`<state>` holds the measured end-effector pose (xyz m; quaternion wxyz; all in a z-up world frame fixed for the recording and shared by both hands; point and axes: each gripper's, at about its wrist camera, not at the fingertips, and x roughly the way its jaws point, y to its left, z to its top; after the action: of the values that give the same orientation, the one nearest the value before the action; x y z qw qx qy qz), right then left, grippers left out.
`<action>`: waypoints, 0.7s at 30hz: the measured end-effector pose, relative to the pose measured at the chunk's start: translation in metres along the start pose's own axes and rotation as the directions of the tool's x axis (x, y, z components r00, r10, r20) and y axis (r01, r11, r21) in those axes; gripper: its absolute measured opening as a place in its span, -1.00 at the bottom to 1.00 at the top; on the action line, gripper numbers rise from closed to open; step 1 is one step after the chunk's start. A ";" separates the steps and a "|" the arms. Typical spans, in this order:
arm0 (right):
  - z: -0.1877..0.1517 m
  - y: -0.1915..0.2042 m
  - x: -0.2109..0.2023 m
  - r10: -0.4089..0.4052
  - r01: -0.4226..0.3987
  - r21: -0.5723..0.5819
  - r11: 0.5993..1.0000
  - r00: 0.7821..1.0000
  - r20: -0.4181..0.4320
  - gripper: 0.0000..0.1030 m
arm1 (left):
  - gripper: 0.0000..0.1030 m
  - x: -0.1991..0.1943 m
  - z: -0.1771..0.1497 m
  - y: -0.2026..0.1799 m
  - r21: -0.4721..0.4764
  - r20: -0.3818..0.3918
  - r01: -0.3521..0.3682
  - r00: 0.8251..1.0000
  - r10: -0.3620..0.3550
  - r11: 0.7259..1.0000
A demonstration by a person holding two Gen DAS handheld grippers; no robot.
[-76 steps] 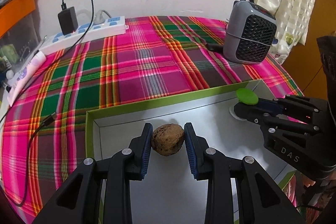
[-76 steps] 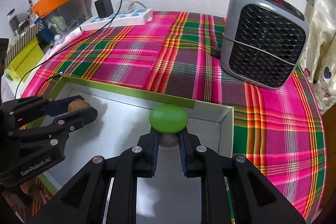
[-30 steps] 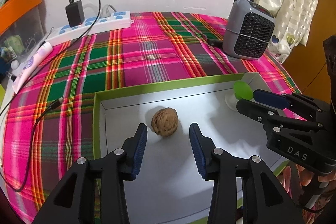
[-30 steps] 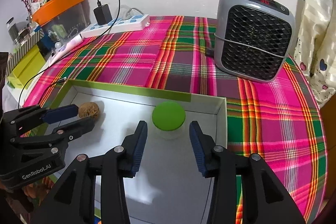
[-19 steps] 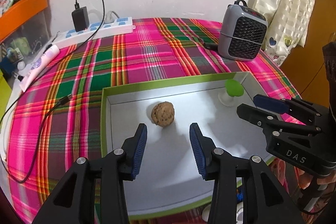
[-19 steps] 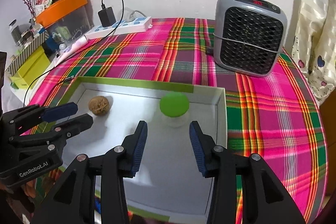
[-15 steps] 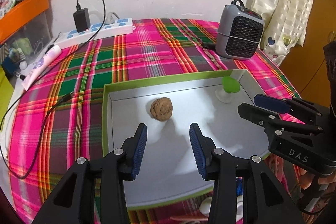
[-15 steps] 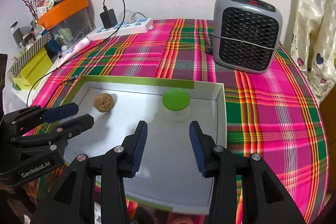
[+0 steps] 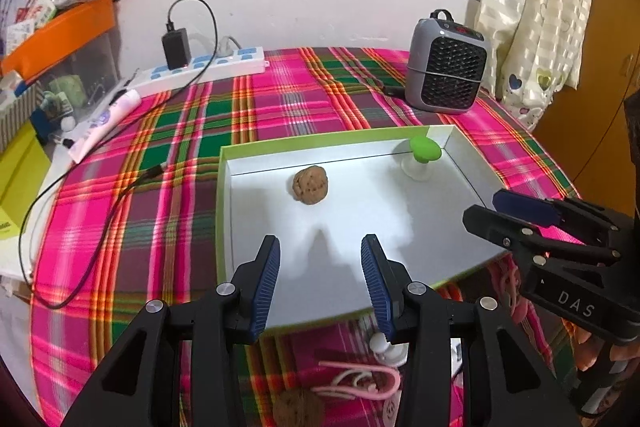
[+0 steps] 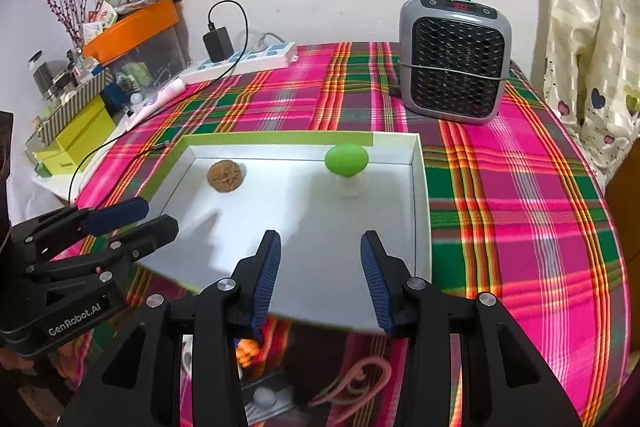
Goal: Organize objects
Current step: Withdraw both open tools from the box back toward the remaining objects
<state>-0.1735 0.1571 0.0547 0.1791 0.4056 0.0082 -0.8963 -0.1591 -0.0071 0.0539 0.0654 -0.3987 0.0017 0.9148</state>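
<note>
From the left wrist view, the left hand-held gripper [image 9: 320, 269] sits at the bottom centre of the frame with its blue-padded fingers apart and nothing between them. Just above it lies a shallow white box with a green rim [image 9: 320, 143] on the plaid-covered tabletop [image 9: 176, 131]. Inside the box, a walnut [image 9: 310, 184] rests left of centre toward the far wall, and a small white container with a green lid [image 9: 424, 155] stands in the far right corner. The two are well apart. The right hand-held gripper [image 9: 486, 209] reaches in from the right edge of the frame, over the box's right side. A grey heater [image 9: 446, 67] stands in the upper right, a white power strip [image 9: 208, 65] in the upper left. At the bottom of the frame, in front of the box, lie a pink looped cord [image 9: 360, 381] and a second walnut [image 9: 298, 407]

From the right wrist view, the right hand-held gripper [image 10: 320, 267] is at bottom centre, fingers apart and empty, above the near edge of the box [image 10: 420, 187]. The walnut [image 10: 225, 175] lies at the far left of the box, the green-lidded container [image 10: 346, 163] to its right near the far wall. The left hand-held gripper [image 10: 140, 217] enters from the lower left, fingers parted and holding nothing
</note>
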 end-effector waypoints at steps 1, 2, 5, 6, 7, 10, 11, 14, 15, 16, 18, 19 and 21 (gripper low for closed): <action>-0.002 0.001 -0.002 -0.003 0.003 -0.002 1.000 1.000 0.004 -0.16 | -0.21 -0.003 -0.003 -0.001 0.005 0.008 -0.007 1.000 0.007 1.000; -0.004 0.002 -0.005 -0.003 0.003 -0.002 1.000 1.000 0.012 -0.16 | -0.21 -0.006 -0.005 -0.002 0.003 0.014 -0.010 1.000 0.010 1.000; -0.011 0.003 -0.014 0.002 -0.002 0.016 1.000 1.000 0.030 -0.16 | -0.21 -0.012 -0.012 -0.003 -0.006 0.019 -0.009 1.000 0.009 1.000; -0.014 0.004 -0.017 0.005 -0.006 0.022 1.000 0.999 0.033 -0.16 | -0.21 -0.015 -0.014 -0.004 -0.002 0.024 -0.023 0.999 0.023 1.000; -0.016 0.004 -0.019 0.006 -0.007 0.025 1.000 0.999 0.037 -0.16 | -0.21 -0.018 -0.017 -0.006 0.006 0.031 -0.037 0.999 0.036 0.999; -0.023 0.006 -0.026 -0.018 0.017 0.022 1.000 0.999 0.049 -0.16 | -0.20 -0.025 -0.024 -0.007 -0.002 0.042 -0.057 0.997 0.057 0.998; -0.025 0.006 -0.028 -0.021 0.020 0.021 1.000 0.998 0.054 -0.16 | -0.20 -0.027 -0.027 -0.006 -0.010 0.044 -0.054 0.998 0.054 0.998; -0.034 0.006 -0.034 -0.026 0.025 0.025 0.999 0.998 0.064 -0.16 | -0.20 -0.033 -0.035 -0.007 -0.021 0.052 -0.053 0.997 0.054 0.998; -0.037 0.006 -0.036 -0.029 0.028 0.028 0.999 0.997 0.065 -0.16 | -0.20 -0.035 -0.038 -0.009 -0.016 0.059 -0.057 0.997 0.058 0.998; -0.041 0.007 -0.039 -0.035 0.033 0.027 0.999 0.997 0.071 -0.16 | -0.20 -0.038 -0.041 -0.010 -0.007 0.067 -0.057 0.996 0.058 0.998; -0.045 0.008 -0.042 -0.044 0.042 0.023 0.999 0.996 0.075 -0.16 | -0.20 -0.041 -0.044 -0.011 -0.007 0.071 -0.047 0.996 0.047 0.999; -0.048 0.008 -0.044 -0.047 0.045 0.019 0.999 0.996 0.078 -0.16 | -0.20 -0.042 -0.047 -0.009 -0.016 0.070 -0.041 0.997 0.042 0.999; -0.054 0.008 -0.047 -0.051 0.050 0.011 0.999 0.995 0.084 -0.16 | -0.20 -0.046 -0.051 -0.008 -0.016 0.080 -0.049 0.995 0.051 0.999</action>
<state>-0.1034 0.1729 0.0544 0.1547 0.3678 0.0067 -0.9169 -0.0902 -0.0074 0.0535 0.0398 -0.3617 0.0027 0.9314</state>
